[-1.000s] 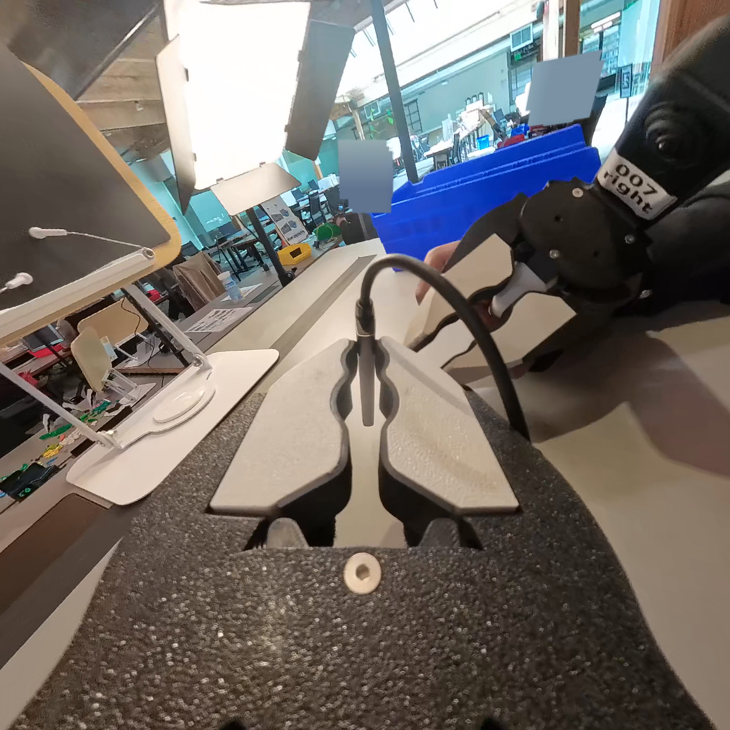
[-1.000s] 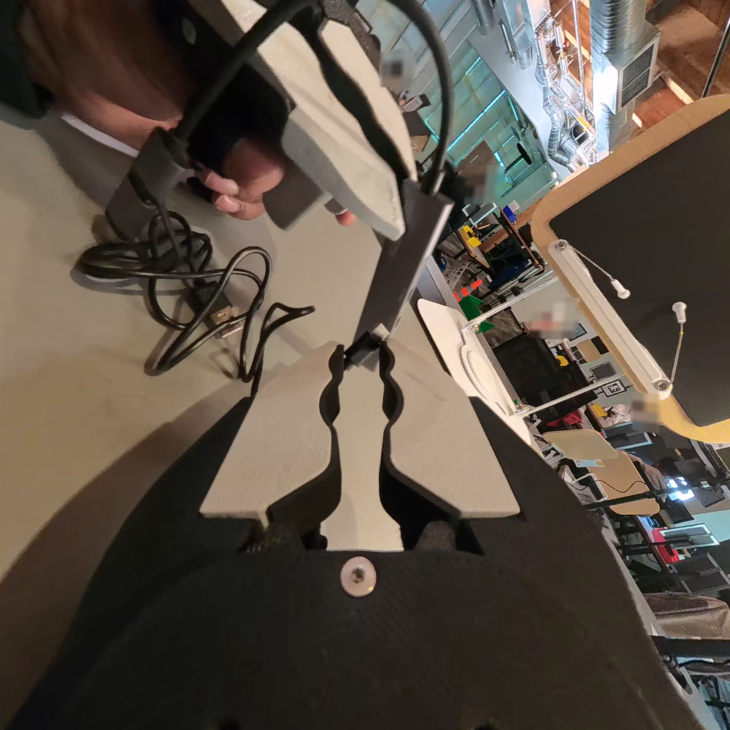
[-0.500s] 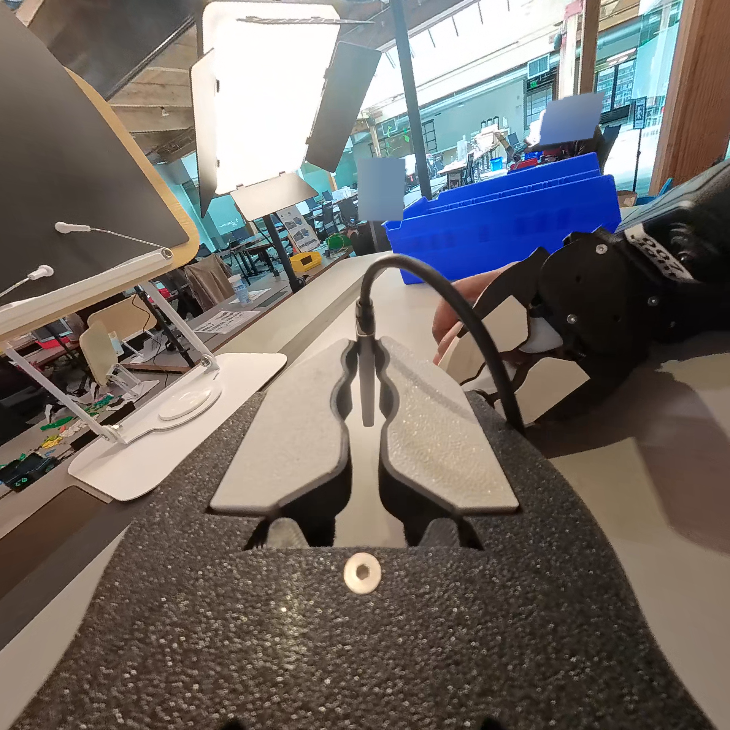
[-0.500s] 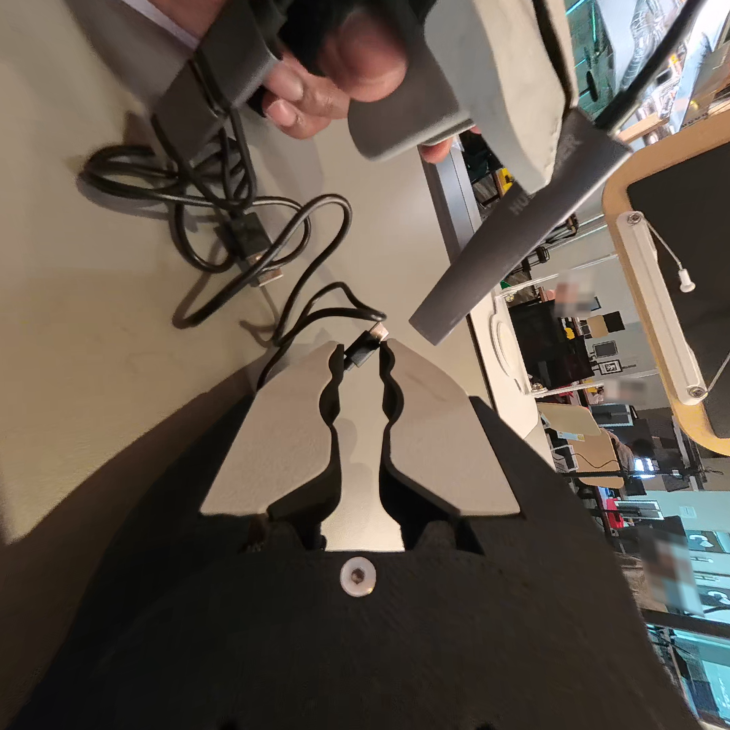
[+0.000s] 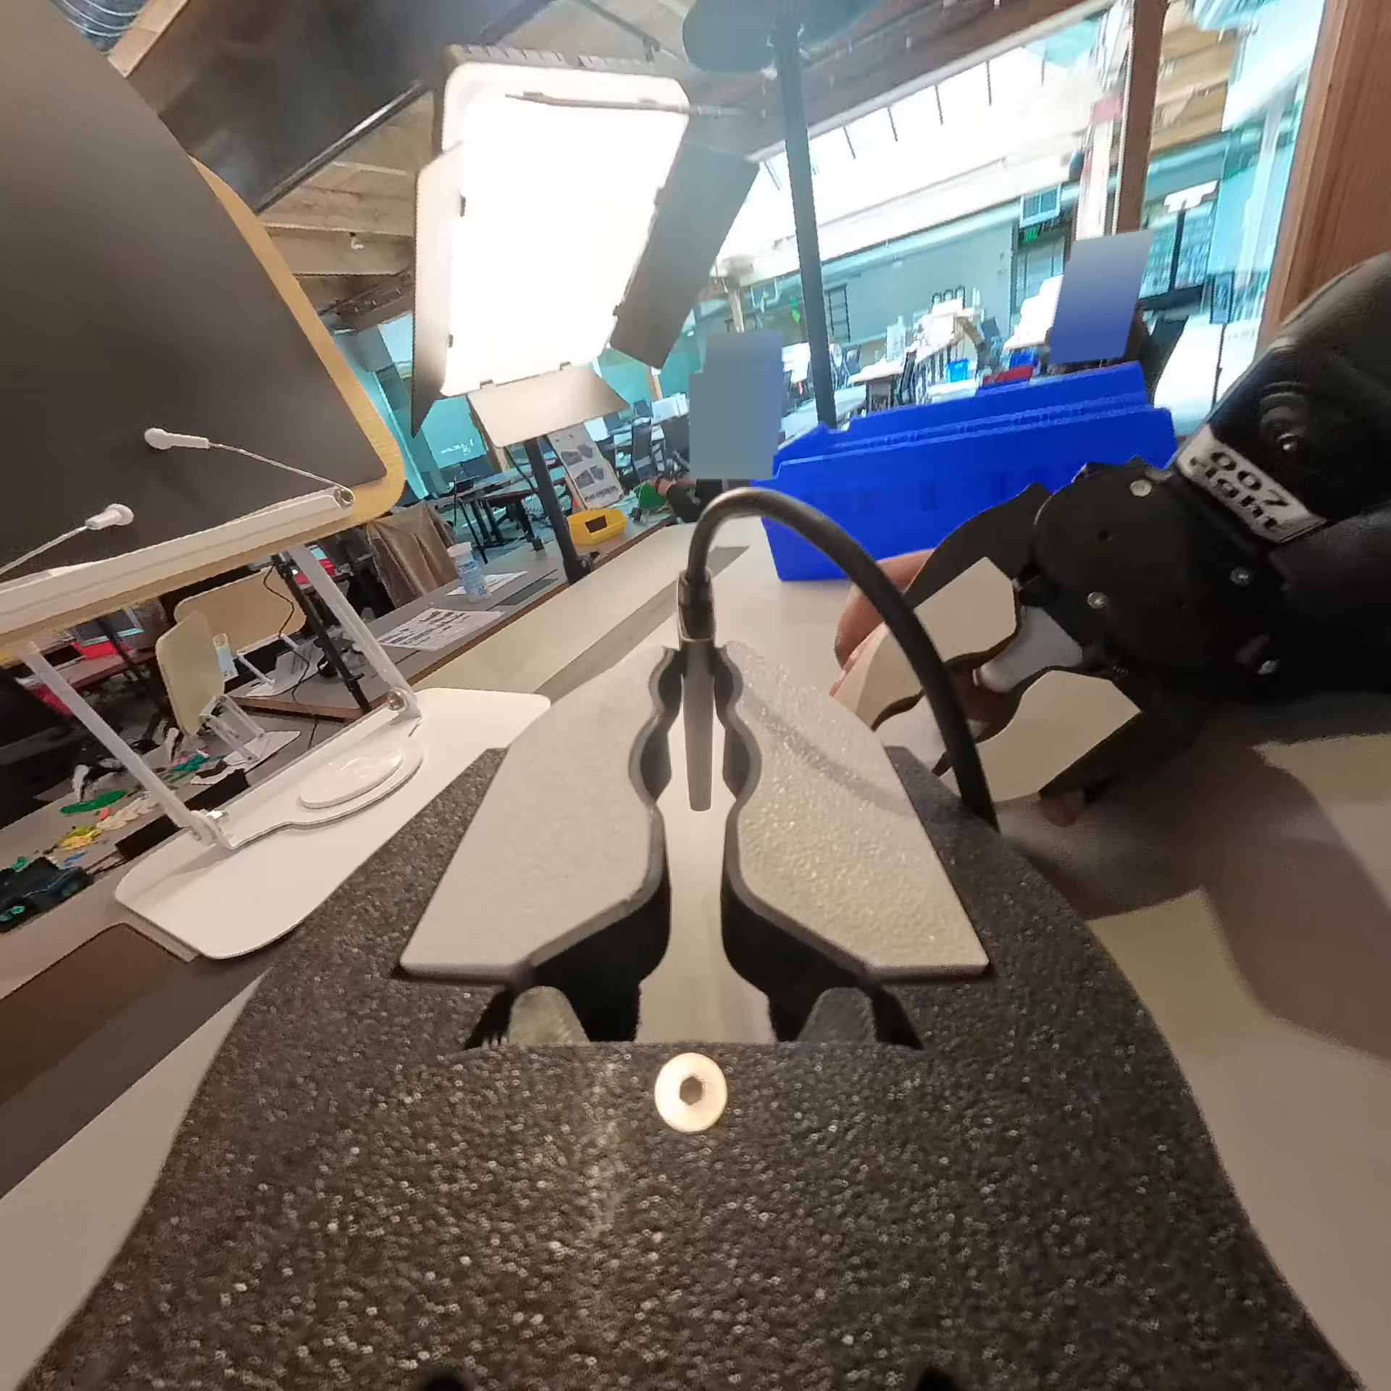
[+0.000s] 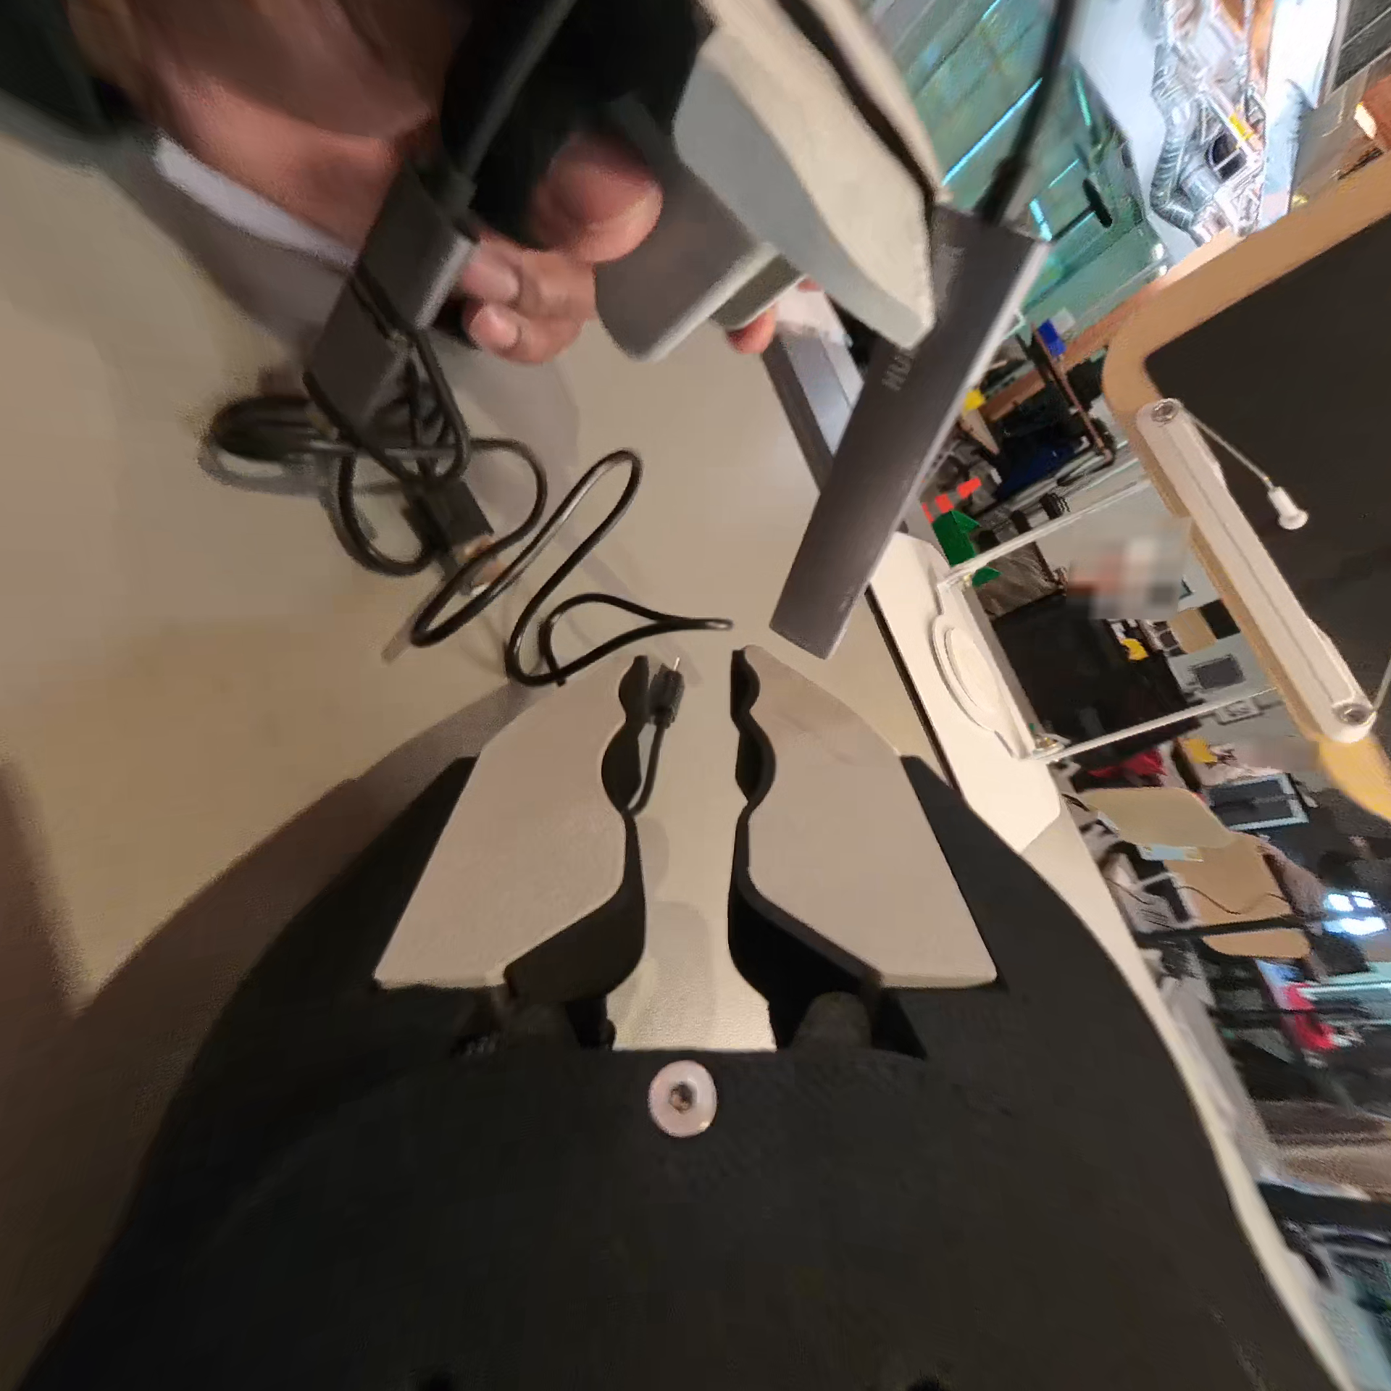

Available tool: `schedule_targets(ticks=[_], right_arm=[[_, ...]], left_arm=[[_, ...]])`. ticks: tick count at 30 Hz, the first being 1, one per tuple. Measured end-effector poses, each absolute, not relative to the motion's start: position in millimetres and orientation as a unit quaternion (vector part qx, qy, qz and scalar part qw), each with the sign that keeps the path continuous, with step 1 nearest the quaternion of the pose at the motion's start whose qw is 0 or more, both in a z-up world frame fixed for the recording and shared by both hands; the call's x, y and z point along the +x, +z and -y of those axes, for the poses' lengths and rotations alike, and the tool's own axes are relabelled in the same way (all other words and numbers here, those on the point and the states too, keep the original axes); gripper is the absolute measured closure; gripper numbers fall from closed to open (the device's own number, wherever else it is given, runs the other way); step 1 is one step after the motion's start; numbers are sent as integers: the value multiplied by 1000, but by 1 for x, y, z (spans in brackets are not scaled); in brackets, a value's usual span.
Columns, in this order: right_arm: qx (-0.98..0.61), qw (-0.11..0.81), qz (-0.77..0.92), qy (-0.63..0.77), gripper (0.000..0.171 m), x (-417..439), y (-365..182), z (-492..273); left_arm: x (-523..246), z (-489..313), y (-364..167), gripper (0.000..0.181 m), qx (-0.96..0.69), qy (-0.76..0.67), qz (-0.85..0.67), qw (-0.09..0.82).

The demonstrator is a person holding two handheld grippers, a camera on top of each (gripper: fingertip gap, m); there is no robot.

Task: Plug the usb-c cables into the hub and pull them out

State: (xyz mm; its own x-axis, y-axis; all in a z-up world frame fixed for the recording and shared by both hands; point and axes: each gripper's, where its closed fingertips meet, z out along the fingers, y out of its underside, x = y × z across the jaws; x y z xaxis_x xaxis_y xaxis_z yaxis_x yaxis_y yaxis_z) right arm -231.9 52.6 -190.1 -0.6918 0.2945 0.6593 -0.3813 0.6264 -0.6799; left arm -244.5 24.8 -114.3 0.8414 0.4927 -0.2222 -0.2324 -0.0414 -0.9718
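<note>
A pale beige table (image 6: pixel 188 677) carries loose black cables (image 6: pixel 482 527), a white stand base (image 5: pixel 248 865) and blue bins (image 5: pixel 971 482).

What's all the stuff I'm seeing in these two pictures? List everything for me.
hub: one, dark grey slab, gripped in the left tongs, held above the table.
hub cord: one, black, arcing from the hub's end.
usb-c cable: one, black, loose on the table, plug lying between the right tongs' fingers.
cable bundle: black, coiled on the table.
table: one, beige.
stand: one, white, at table's edge.
bins: blue, behind.
light panel: one, glowing.
left tongs: shut on hub.
right tongs: open.
</note>
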Motion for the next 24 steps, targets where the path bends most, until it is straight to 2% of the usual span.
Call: schedule_targets(ticks=[7,14,16,17,24], right_arm=[[-65,322,746,580,143,-233,-145,-67],[-53,258,760,594,136,-218,-148,-53],[-45,250,767,590,143,-214,-150,-49],[-39,244,768,590,153,-211,-151,-47],[-88,195,756,618,161,-214,-144,-45]], left_arm=[[-231,-19,-103,173,-641,149,94,747],[-202,-35,-109,173,-664,76,25,743],[-195,-38,-107,172,-662,60,12,747],[-195,-38,-107,172,-659,59,13,750],[-201,-35,-97,164,-621,52,43,781]])
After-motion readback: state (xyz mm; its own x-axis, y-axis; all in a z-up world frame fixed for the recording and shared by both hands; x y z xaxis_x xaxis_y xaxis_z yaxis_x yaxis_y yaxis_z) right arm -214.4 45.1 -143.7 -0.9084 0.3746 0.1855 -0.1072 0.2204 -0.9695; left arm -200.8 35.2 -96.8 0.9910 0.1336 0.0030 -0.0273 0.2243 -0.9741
